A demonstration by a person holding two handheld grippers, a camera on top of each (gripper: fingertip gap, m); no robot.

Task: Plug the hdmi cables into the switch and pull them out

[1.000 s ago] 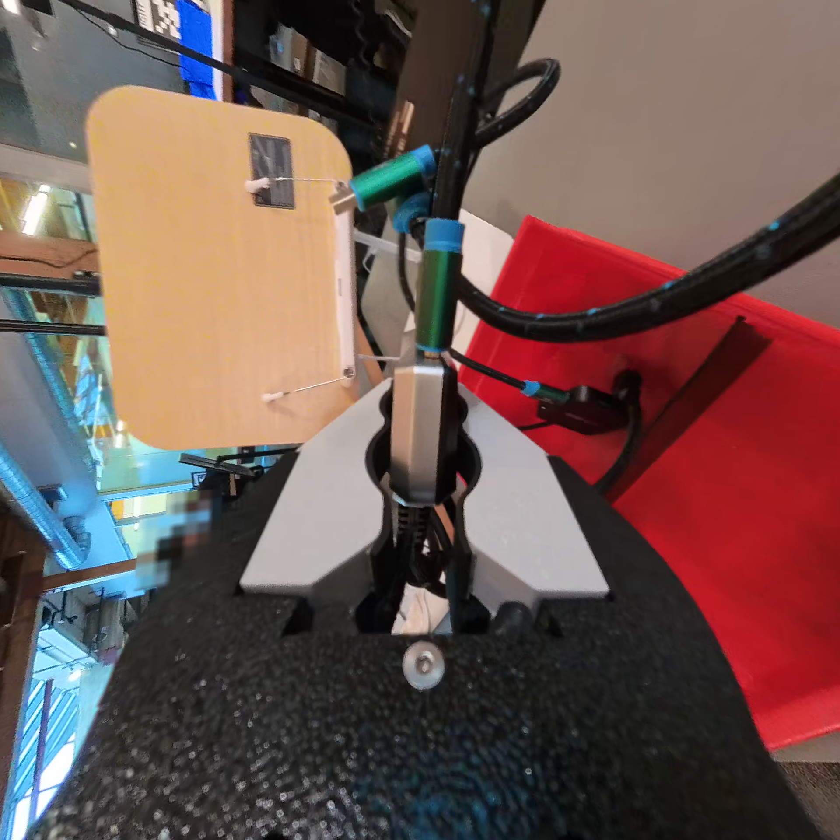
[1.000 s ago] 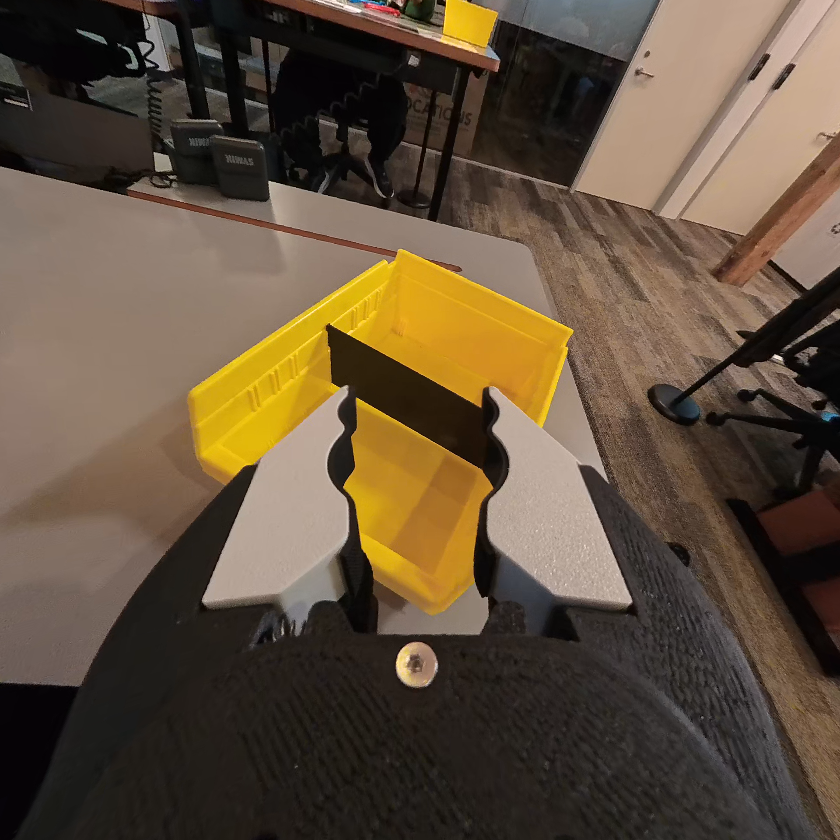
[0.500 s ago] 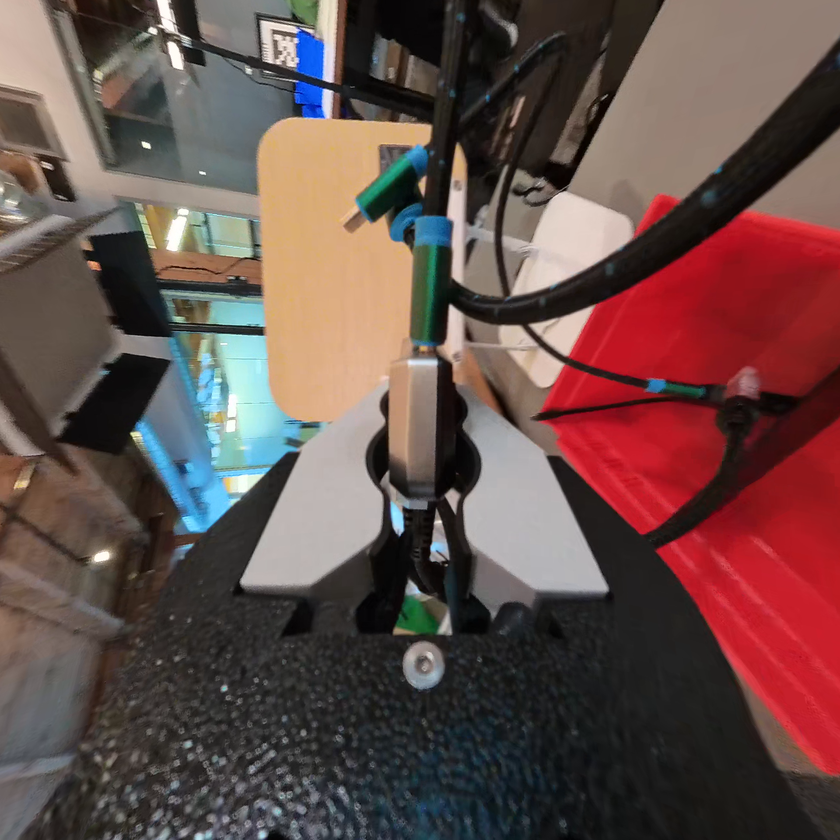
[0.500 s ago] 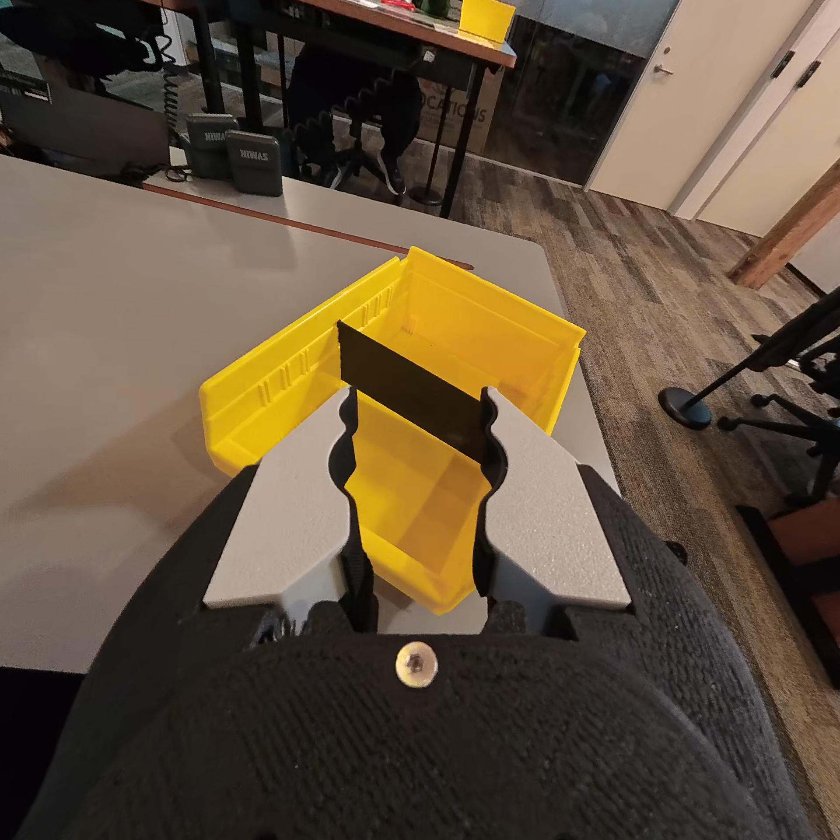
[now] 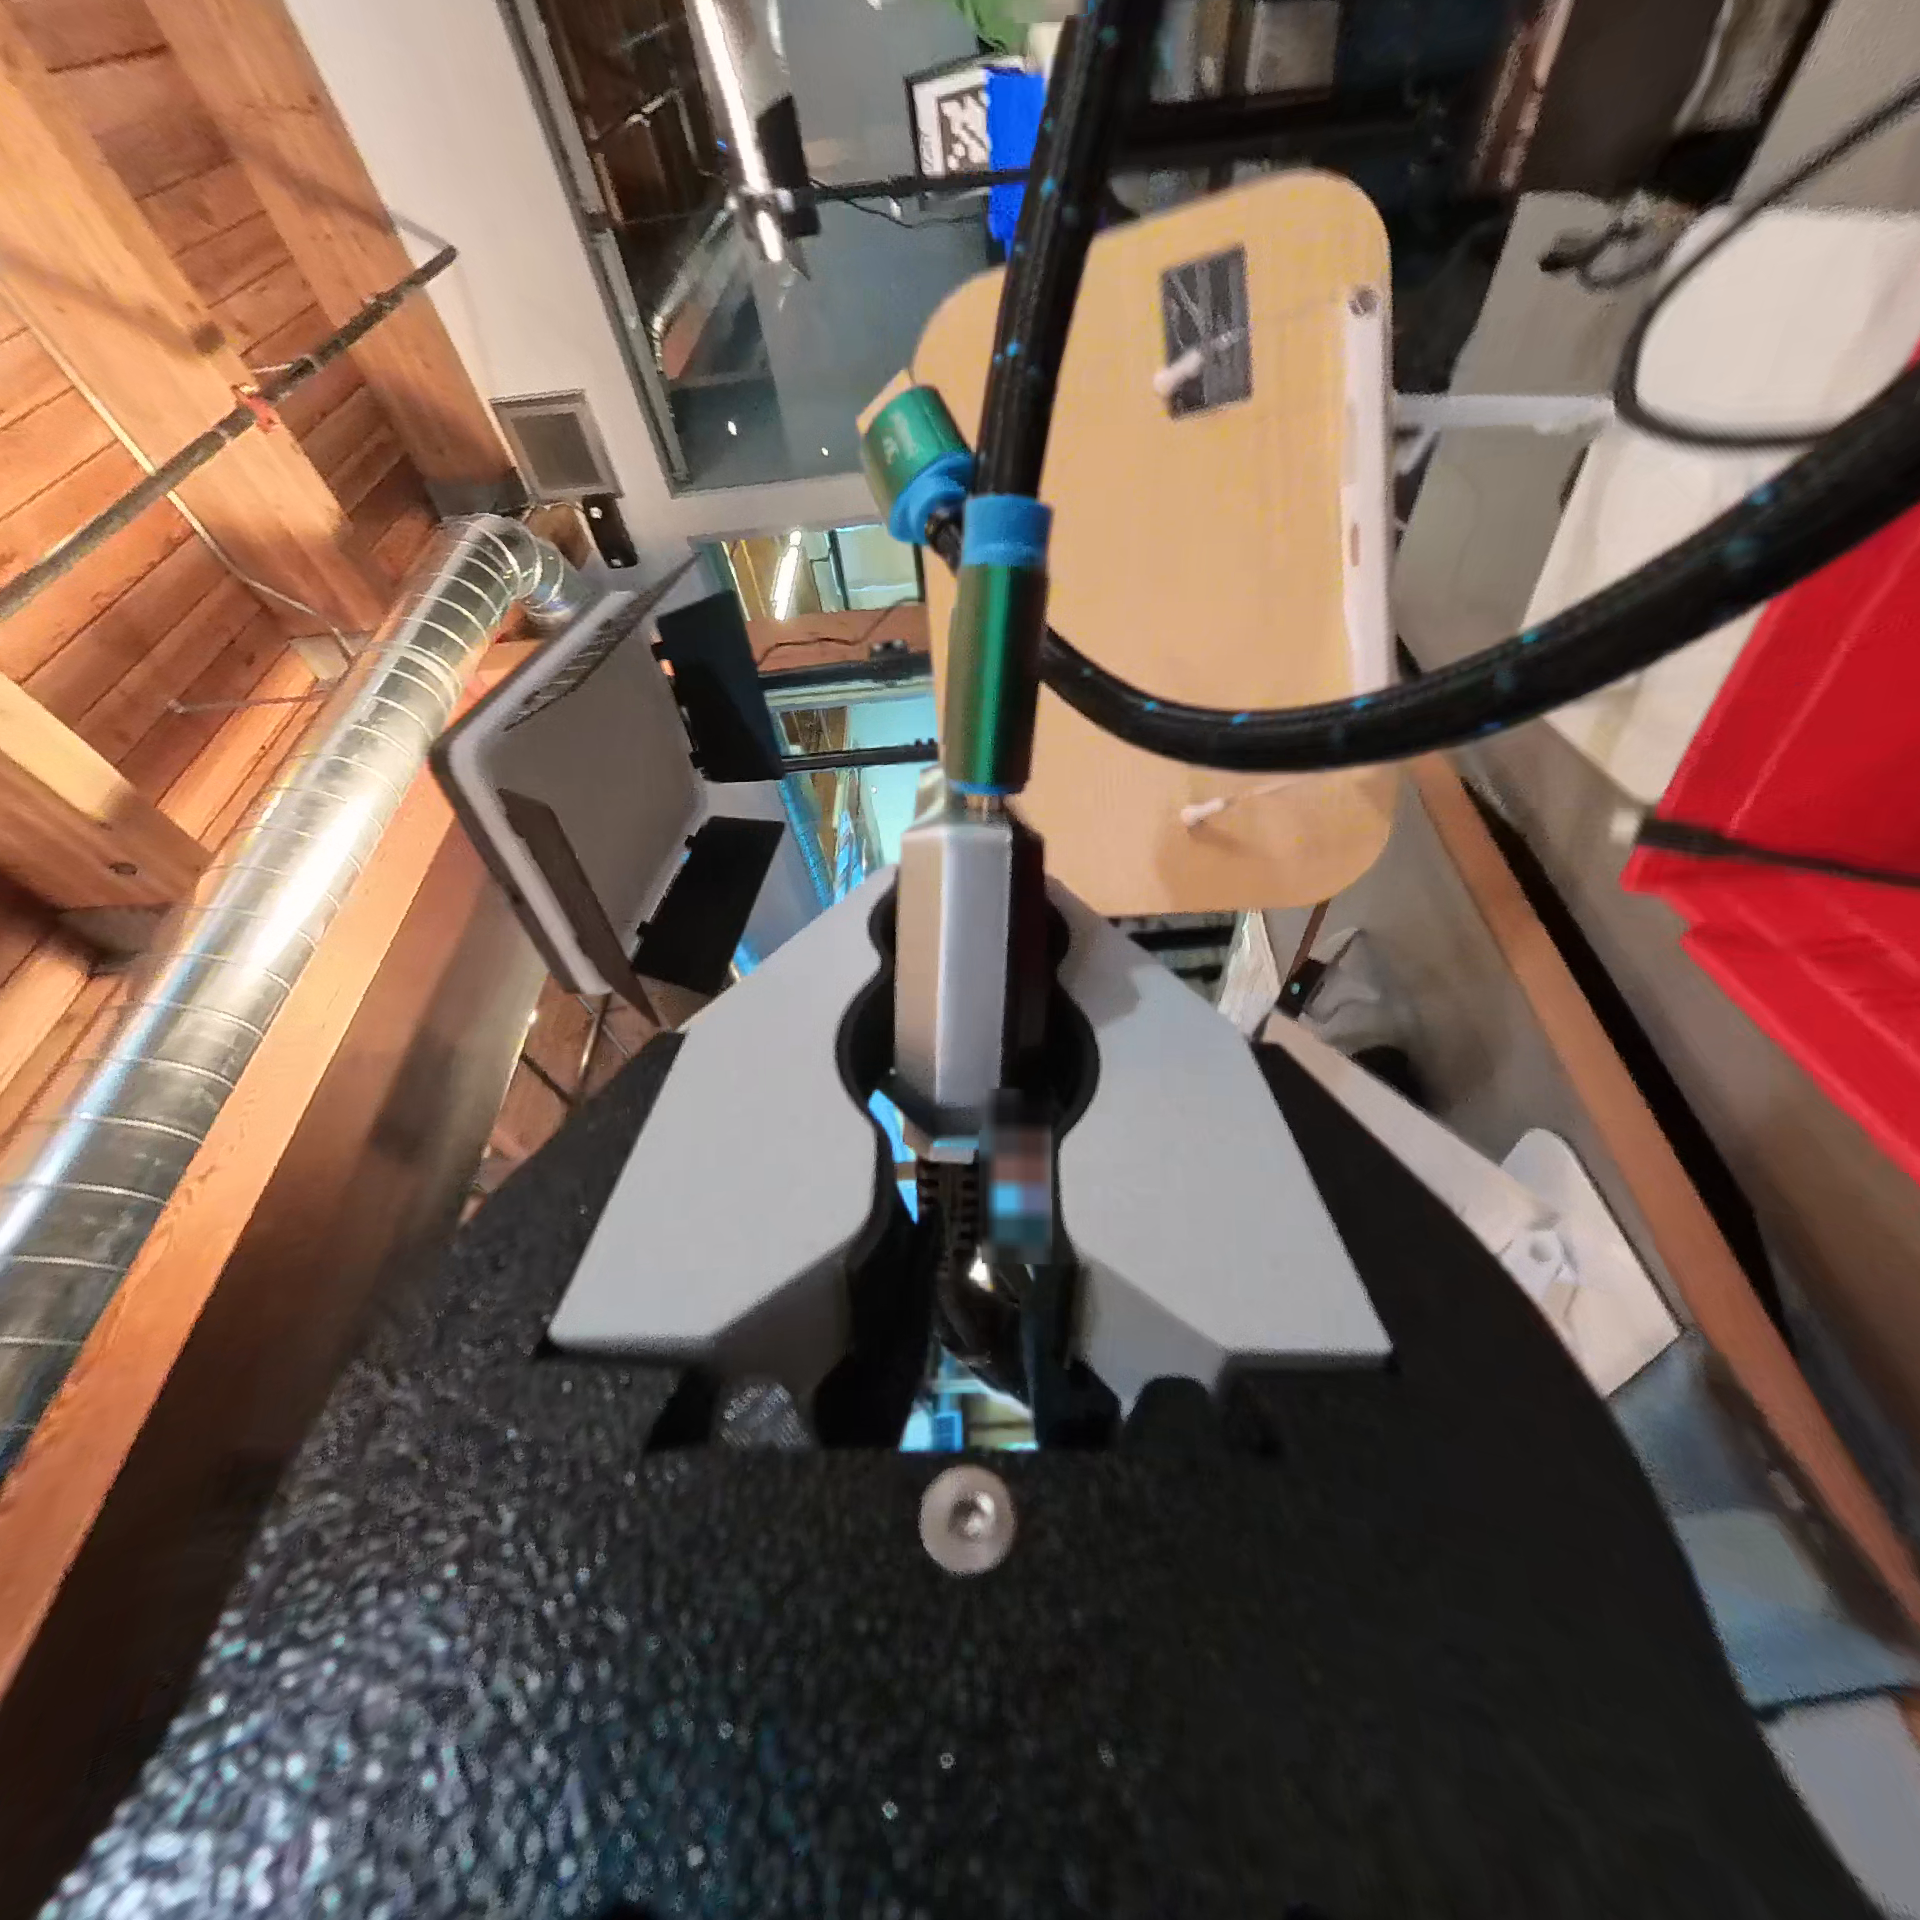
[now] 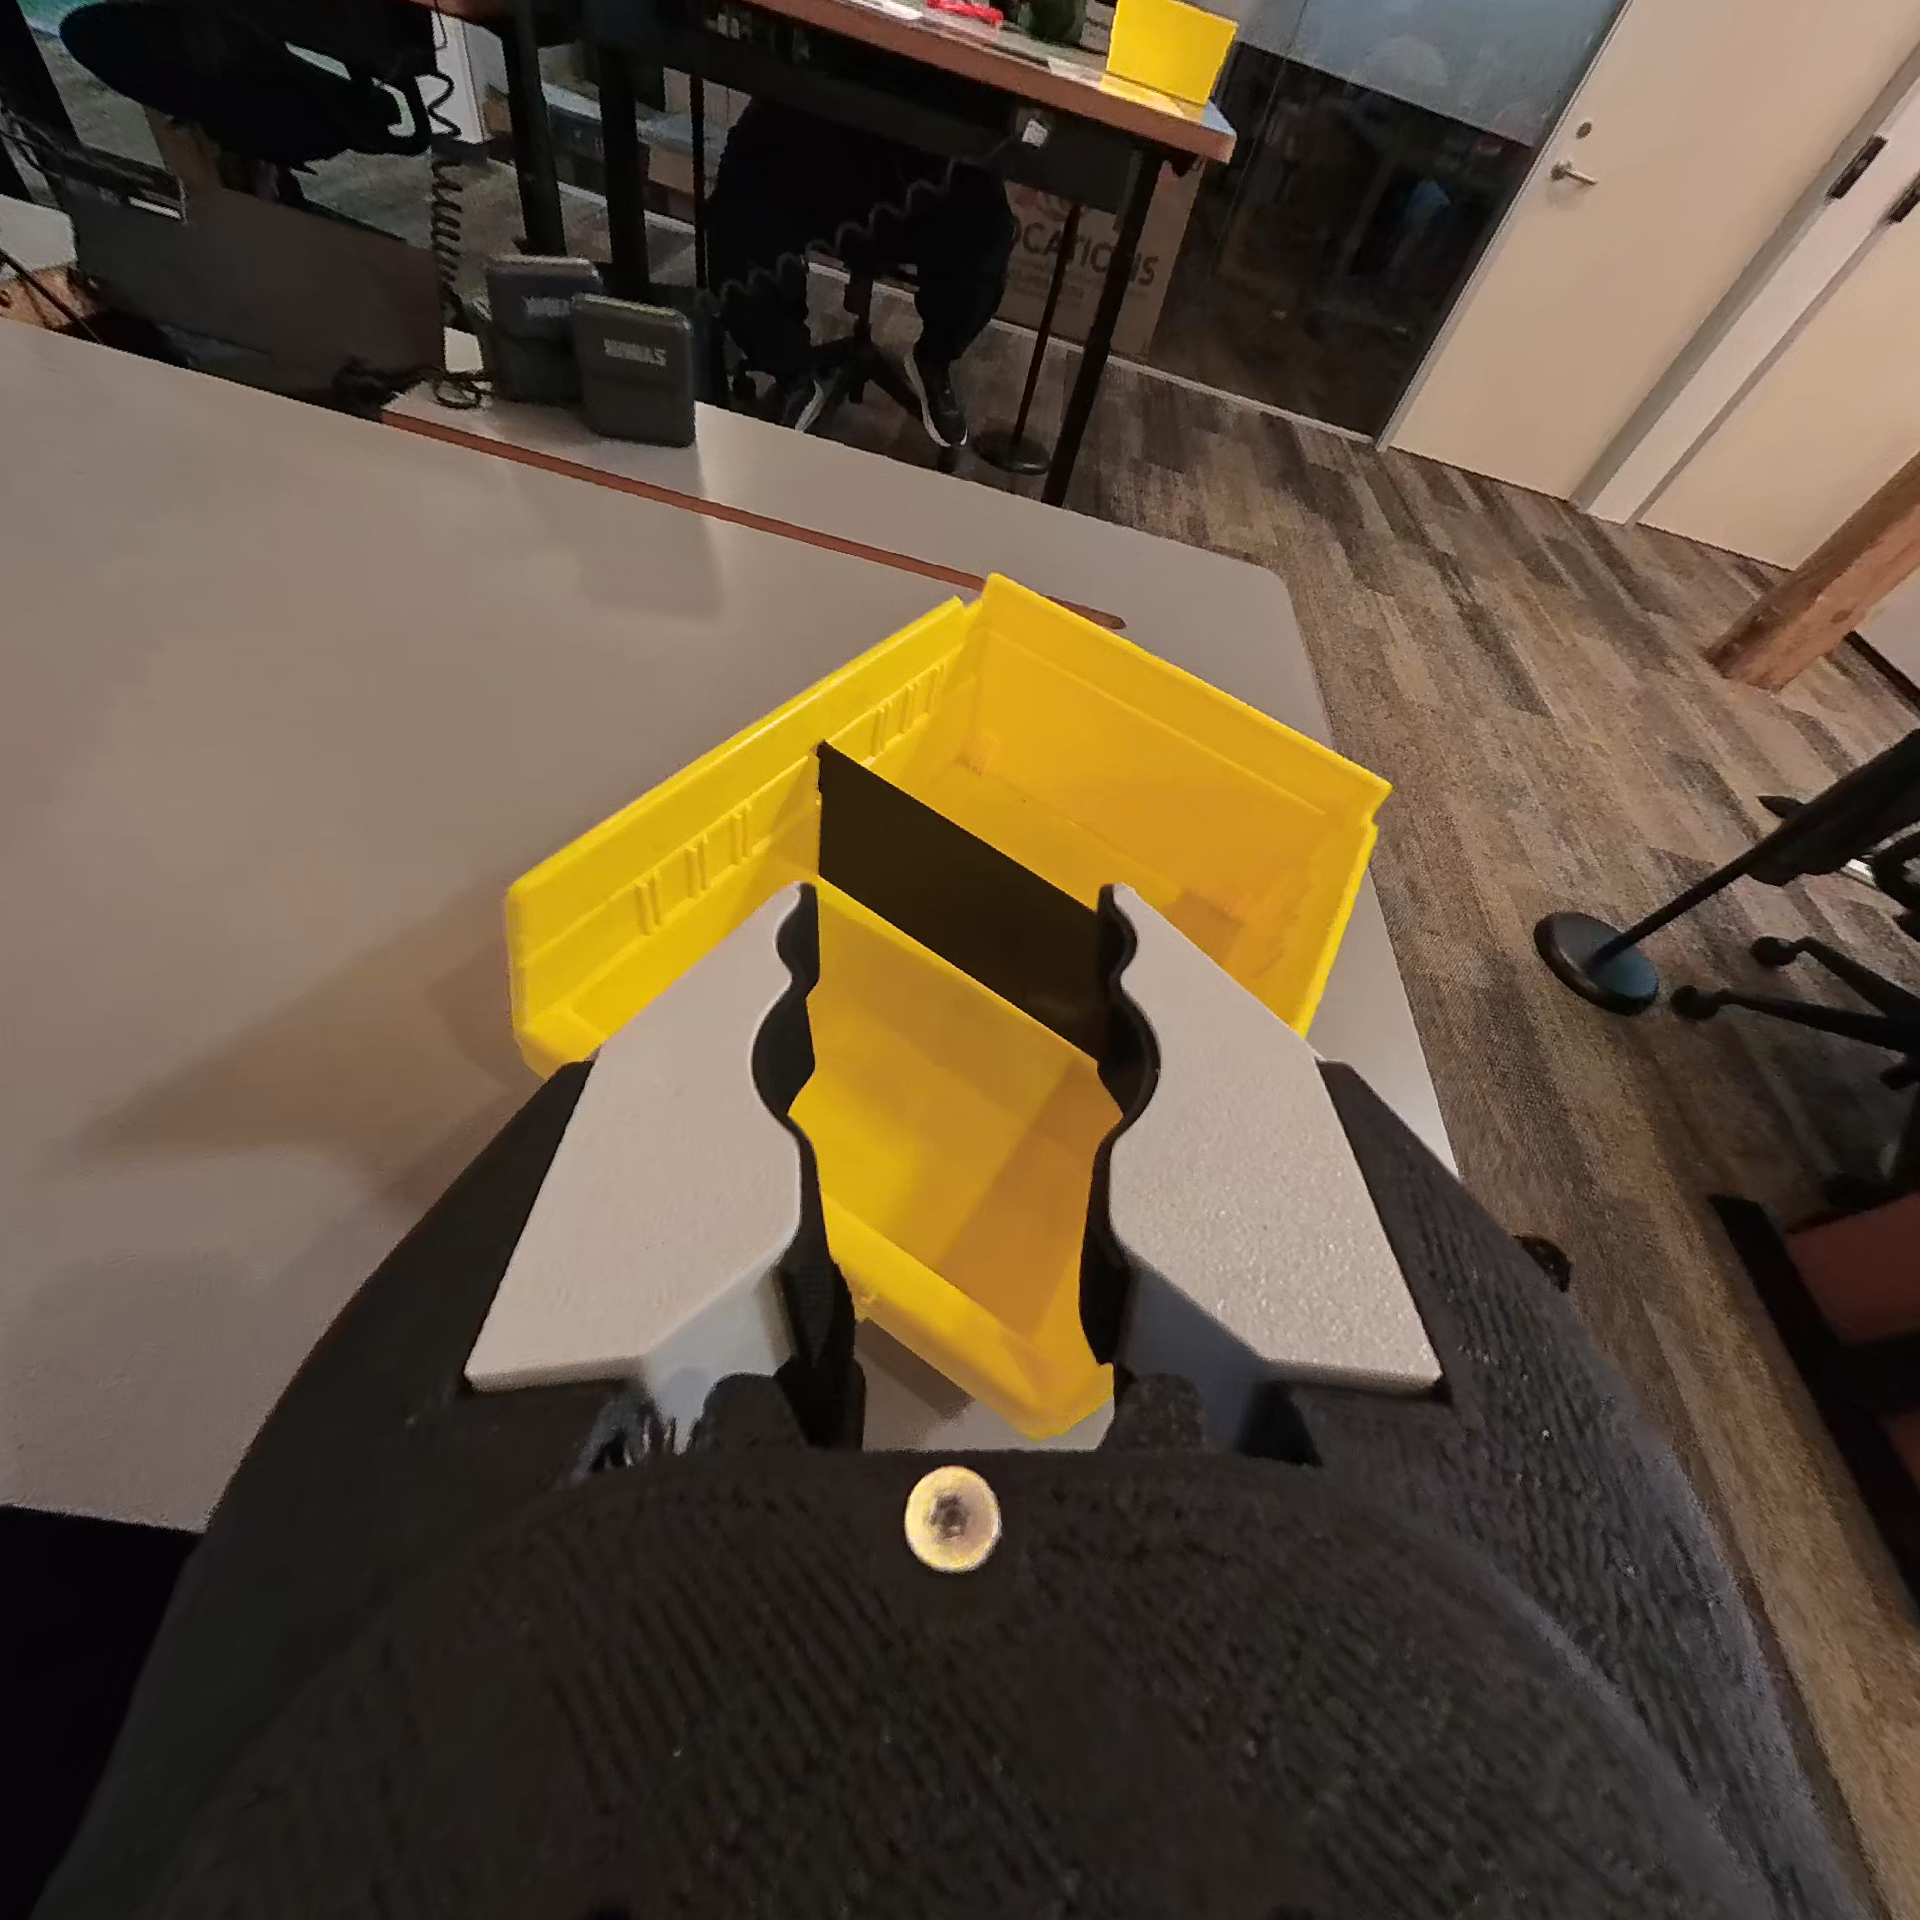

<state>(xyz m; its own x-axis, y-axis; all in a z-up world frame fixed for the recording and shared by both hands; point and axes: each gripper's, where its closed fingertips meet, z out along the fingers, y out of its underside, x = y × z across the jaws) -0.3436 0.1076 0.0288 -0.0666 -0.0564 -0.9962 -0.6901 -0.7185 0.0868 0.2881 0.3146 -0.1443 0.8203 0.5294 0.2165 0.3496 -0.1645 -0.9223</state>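
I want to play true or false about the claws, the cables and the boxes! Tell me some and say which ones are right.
1. The left tool is squeezing a silver switch. True.
2. A green plug goes into the top end of the switch. True.
3. The right tool is holding a cable. False: its jaws stand apart with nothing between them.
4. The yellow bin has a black divider across it. True.
5. The yellow bin is full of cables. False: the parts of it in view hold nothing.
6. The bin near the left tool is blue. False: it is a red bin.
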